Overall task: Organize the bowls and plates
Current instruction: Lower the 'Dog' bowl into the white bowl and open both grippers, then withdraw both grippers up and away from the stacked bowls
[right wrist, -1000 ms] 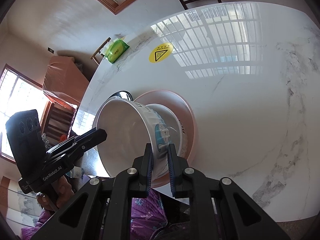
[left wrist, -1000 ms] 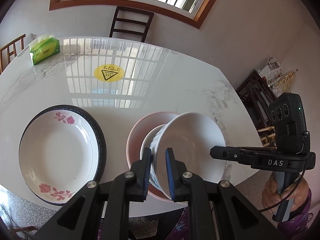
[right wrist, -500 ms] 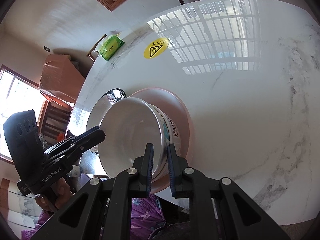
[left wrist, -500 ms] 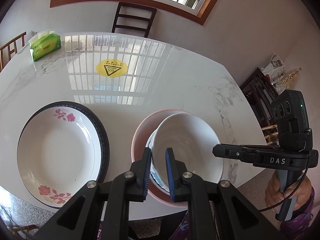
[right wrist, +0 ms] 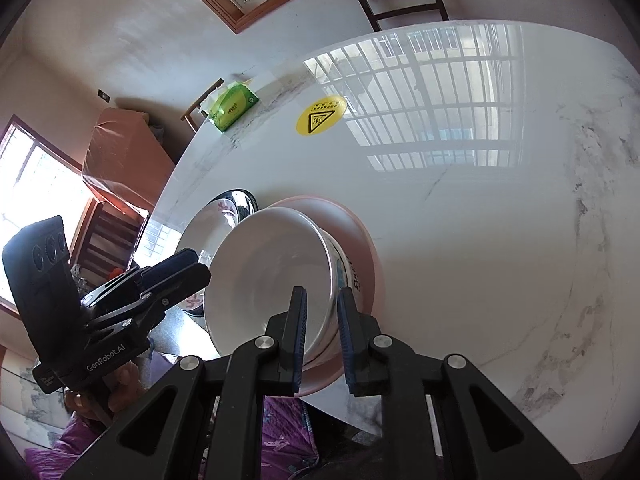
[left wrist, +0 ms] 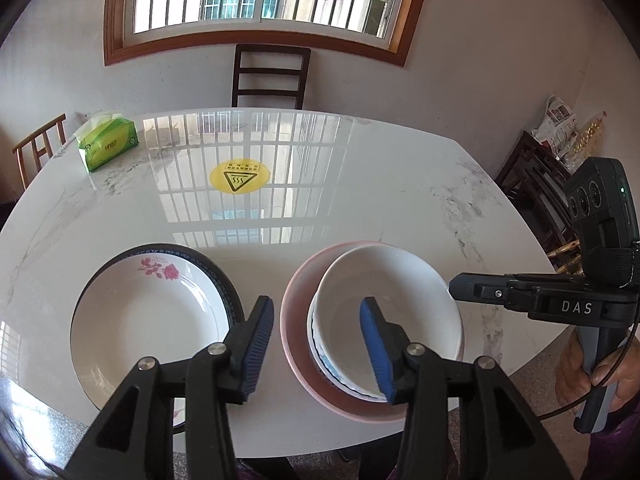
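Marble table (left wrist: pixel 360 200) — rose plate (left wrist: pixel 148 320) partly behind tongs (left wrist: pixel 316 330).

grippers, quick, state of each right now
Left hand-held gripper: open, holding nothing.
Right hand-held gripper: partly open, straddling the bowl rim, not clamped.
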Tool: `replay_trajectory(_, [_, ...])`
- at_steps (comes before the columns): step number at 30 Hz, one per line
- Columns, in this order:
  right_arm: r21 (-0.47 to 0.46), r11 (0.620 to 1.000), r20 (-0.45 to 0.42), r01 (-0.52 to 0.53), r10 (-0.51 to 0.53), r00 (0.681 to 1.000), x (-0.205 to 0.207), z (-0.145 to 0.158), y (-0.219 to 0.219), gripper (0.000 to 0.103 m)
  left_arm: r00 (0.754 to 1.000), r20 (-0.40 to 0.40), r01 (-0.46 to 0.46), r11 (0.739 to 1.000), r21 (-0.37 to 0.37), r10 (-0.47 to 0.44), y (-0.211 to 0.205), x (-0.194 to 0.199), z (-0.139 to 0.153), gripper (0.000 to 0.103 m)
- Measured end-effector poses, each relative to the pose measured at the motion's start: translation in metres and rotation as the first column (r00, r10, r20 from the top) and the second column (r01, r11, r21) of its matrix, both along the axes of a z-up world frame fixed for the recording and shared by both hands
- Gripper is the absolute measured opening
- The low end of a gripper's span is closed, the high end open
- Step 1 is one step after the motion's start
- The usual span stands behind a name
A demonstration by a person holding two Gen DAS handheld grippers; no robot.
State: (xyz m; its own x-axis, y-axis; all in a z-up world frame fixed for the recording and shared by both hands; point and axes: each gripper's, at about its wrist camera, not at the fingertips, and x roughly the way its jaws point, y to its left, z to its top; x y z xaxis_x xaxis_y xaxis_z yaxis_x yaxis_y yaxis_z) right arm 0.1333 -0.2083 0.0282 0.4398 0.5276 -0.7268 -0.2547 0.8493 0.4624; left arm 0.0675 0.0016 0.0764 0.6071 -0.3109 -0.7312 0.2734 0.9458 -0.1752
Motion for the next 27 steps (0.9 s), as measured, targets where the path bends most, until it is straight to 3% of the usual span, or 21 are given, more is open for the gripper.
replay_trajectory(6, [-0.018,0.997,0.236,0.080,-0.073,0.969,-0.018,0.017,-0.012,0.030,0.993,0.115,-0.035,0.997,0.062,0.028,-0.001,-0.016,0.006,0.047])
replay_trajectory(9, [-0.041,0.986,0.377,0.165,-0.138,0.916,-0.036,0.020,-0.014,0.043,0.986,0.159,-0.057,0.995,0.081,0.044,-0.002,-0.024,0.004,0.047])
replay_trajectory(13, [0.003,0.974,0.485,0.227,-0.200,0.851,-0.067,0.019,-0.008,0.050,0.976,0.210,-0.087,0.991,0.098,0.065,-0.006,-0.041,-0.001,0.052])
replay_trajectory(16, [0.053,0.964,0.562,0.262,-0.246,0.789,-0.099,0.018,0.002,0.071,0.971,0.227,-0.101,0.991,0.087,0.079,-0.007,-0.054,-0.007,0.054])
replay_trajectory(18, [0.096,0.952,0.599,0.292,-0.289,0.746,-0.118,0.016,0.008,0.084,0.970,0.230,-0.105,0.991,0.088,0.082,-0.009,-0.062,-0.012,0.054])
replay_trajectory(21, [0.152,0.925,0.601,0.347,-0.366,0.711,-0.145,0.008,0.012,0.090,0.969,0.229,-0.114,0.991,0.072,0.095,-0.011,-0.075,-0.022,0.054])
replay_trajectory(25, [0.191,0.900,0.571,0.391,-0.426,0.701,-0.171,-0.003,0.019,0.098,0.966,0.239,-0.124,0.986,0.108,0.095,-0.017,-0.094,-0.036,0.063])
replay_trajectory(27, [0.149,0.898,0.571,0.414,-0.421,0.705,-0.183,-0.008,0.027,0.103,0.967,0.235,-0.121,0.988,0.098,0.096,-0.016,-0.103,-0.045,0.064])
